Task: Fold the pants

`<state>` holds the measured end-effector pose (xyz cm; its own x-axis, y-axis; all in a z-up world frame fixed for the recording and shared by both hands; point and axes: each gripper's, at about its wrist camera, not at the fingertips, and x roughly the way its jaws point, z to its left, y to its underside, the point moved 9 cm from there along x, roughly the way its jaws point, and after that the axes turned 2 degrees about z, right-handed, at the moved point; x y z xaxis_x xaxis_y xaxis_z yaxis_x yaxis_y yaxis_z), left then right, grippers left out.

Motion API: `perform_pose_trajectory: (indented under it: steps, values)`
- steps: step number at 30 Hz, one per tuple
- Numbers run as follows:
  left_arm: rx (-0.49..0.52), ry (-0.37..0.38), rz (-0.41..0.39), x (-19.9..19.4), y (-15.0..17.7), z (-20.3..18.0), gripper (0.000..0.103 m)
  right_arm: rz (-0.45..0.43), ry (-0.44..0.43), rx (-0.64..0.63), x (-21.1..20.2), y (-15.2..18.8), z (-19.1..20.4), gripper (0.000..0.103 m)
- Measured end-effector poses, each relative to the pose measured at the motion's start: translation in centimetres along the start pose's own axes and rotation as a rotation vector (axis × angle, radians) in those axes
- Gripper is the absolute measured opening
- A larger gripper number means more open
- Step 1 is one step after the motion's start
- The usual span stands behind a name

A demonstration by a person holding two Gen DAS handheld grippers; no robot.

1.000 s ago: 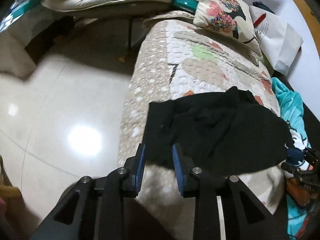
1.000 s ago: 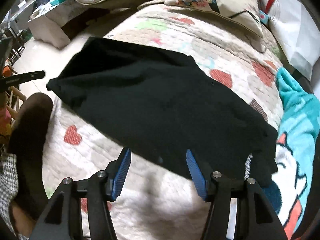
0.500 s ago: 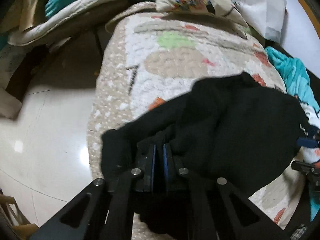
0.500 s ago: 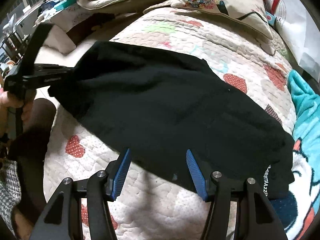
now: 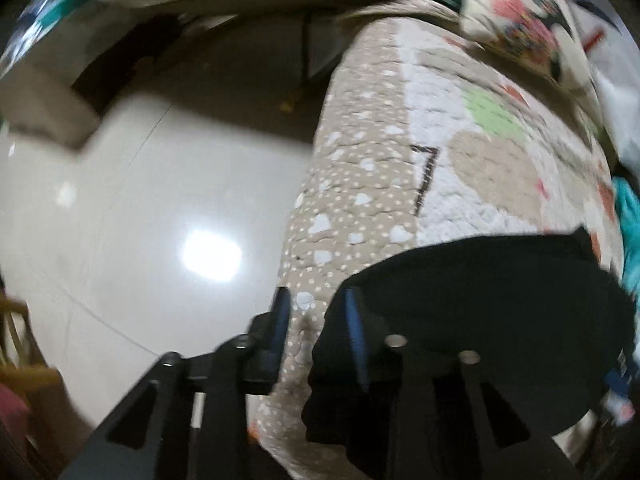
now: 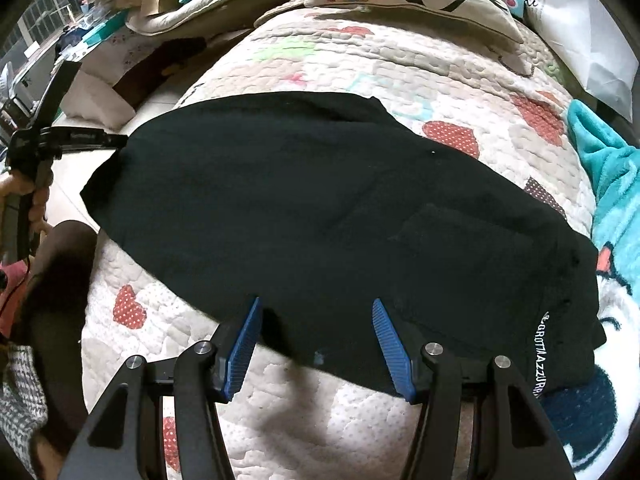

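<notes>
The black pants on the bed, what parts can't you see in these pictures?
- Left wrist view: the black pants are smeared by motion blur, and the left gripper covers their near edge.
- Right wrist view: the right gripper hides the near hem of the pants.
- Right wrist view: the white lettering is too small and curved to read fully.
- Both views: legs and waistband cannot be told apart, since the dark fabric shows few folds.

Glossy pale floor (image 5: pixel 120 208), quilted bed (image 6: pixel 360 64), window (image 6: pixel 36 28).
</notes>
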<state>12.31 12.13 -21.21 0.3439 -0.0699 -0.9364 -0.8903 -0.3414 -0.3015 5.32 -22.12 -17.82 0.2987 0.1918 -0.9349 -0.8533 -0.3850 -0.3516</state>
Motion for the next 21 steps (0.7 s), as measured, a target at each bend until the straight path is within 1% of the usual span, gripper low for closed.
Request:
perform_pose_trajectory:
  steps: [2,3,6,9,11,13,15,16,17,18,19,20,21]
  values:
    - [-0.071,0.052,0.001,-0.1,0.2,0.5,0.033,0.0,0.011,0.011,0.0,0.1,-0.4,0.062]
    - [-0.108,0.078,-0.002,-0.2,0.3,0.9,0.034,0.002,0.014,0.019,0.1,0.1,-0.6,0.062]
    - [-0.187,0.124,-0.026,-1.1,0.6,1.8,0.04,0.011,0.018,0.048,0.4,0.1,-1.2,0.062]
    - [-0.231,0.155,-0.056,-1.9,0.9,1.9,0.041,0.003,0.02,0.068,0.4,-0.1,-1.6,0.062]
    - [-0.256,0.145,-0.085,-2.6,1.4,1.9,0.041,-0.009,0.015,0.106,0.1,-0.3,-2.3,0.062]
    - [-0.284,0.176,-0.102,-2.9,1.7,1.7,0.041,-0.04,0.011,0.221,-0.3,-0.5,-4.5,0.065]
    - [-0.311,0.224,-0.109,-3.2,2.3,1.4,0.041,-0.058,0.021,0.373,-0.5,0.1,-7.9,0.071]
    - [-0.316,0.241,-0.11,-3.2,2.4,1.1,0.041,-0.046,0.047,0.483,-0.4,1.2,-10.5,0.072]
    - [-0.315,0.247,-0.11,-3.2,2.7,1.0,0.041,-0.03,0.059,0.577,-0.3,2.4,-12.5,0.072]
    - [-0.315,0.254,-0.111,-3.2,2.9,0.8,0.041,-0.038,0.033,0.655,-0.4,3.0,-13.7,0.072]
    - [-0.316,0.262,-0.111,-3.3,3.1,0.7,0.041,-0.062,-0.017,0.727,-0.8,3.3,-14.7,0.069]
    - [-0.319,0.273,-0.112,-3.5,3.2,0.6,0.041,-0.078,-0.041,0.767,-1.2,3.5,-15.2,0.068]
    - [-0.321,0.28,-0.114,-3.5,3.2,0.6,0.041,-0.099,-0.001,0.798,-1.9,3.7,-16.1,0.068]
